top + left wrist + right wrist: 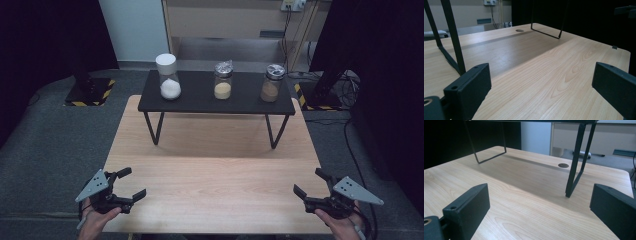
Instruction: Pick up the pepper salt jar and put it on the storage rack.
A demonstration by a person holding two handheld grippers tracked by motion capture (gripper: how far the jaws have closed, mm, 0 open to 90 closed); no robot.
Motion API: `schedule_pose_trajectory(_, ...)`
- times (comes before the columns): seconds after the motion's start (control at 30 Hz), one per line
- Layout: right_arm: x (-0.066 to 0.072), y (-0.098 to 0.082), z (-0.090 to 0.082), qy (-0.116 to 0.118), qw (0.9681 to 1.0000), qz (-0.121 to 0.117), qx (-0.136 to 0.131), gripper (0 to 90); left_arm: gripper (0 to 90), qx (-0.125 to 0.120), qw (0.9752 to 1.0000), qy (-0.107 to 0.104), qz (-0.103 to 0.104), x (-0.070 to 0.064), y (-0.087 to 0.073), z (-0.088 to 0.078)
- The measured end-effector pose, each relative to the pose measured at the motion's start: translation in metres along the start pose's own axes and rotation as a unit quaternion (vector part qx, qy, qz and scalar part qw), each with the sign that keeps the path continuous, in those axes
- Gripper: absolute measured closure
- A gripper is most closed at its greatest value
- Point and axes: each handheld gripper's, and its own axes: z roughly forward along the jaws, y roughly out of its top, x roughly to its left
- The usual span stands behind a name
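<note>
Three jars stand in a row on a black raised shelf [200, 102] at the table's far side: a white-lidded jar of white powder [169, 77] at the left, a jar of pale yellow grains [223, 80] in the middle, a jar of brown powder [272, 83] at the right. My left gripper [131, 183] rests open near the front left corner, held by a hand. My right gripper [310, 182] is open near the front right corner. Nothing lies between either pair of jaws; in both gripper views they stand wide apart over bare wood.
The shelf stands on thin black wire legs [454, 42] [576, 167] on the light wooden table [215, 175]. A round cable hole [563, 165] sits in the tabletop under the shelf. Grey floor surrounds the table; black stands with yellow-striped bases [90, 92] flank the far corners.
</note>
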Motion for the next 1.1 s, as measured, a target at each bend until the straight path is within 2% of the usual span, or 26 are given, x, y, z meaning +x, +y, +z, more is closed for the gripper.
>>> schedule_pose_trajectory(0.37, -0.003, -0.011, 0.004, 0.006, 1.0, 0.005, 0.005, 3.4, 1.3, 0.0, 1.0, -0.001, 0.001, 0.0, 0.0, -0.001)
schedule_pose_trajectory(1.1, -0.005, -0.017, 0.014, 0.023, 0.9996, -0.004, 0.019, 3.6, 1.4, 0.0, 1.0, -0.005, 0.003, 0.002, 0.0, 0.0)
